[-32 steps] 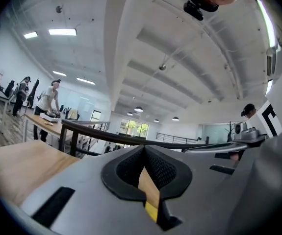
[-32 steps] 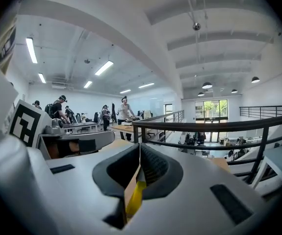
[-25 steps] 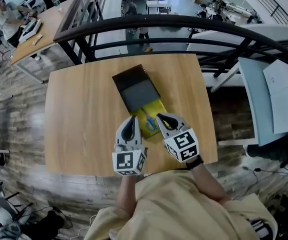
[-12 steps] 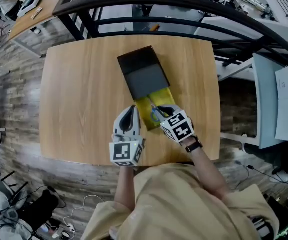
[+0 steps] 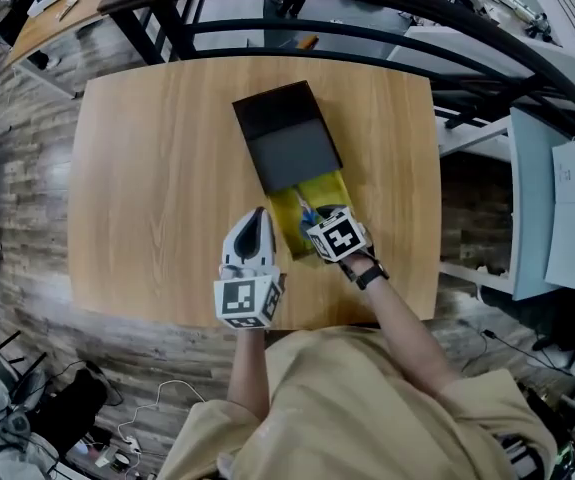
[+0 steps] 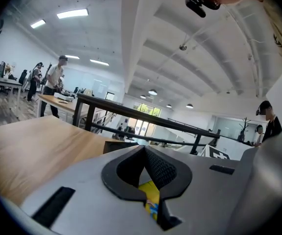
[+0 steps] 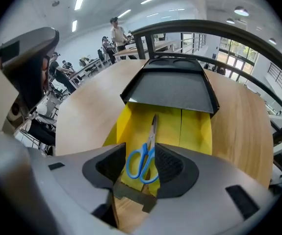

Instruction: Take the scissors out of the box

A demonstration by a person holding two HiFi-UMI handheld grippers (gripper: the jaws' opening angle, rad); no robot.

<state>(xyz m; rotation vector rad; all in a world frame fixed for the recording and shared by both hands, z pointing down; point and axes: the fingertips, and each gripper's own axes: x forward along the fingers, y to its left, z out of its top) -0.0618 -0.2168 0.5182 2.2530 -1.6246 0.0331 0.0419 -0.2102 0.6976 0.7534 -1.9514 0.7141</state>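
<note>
Early days: the scissors (image 7: 140, 164) lie in the open box (image 7: 197, 126). The right hand-held gripper (image 7: 141, 155) is opening its jaws around the handles, nothing pinched yet. The left hand-held gripper (image 6: 144, 151) is pressed together.

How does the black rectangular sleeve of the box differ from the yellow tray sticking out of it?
The black rectangular sleeve is dark, the yellow tray bright. The sleeve shows nothing inside, while the tray lies open and holds blue-handled scissors. The sleeve sits farther from the person, the tray nearer. Both lie flat, in one line, on the wooden table.
</note>
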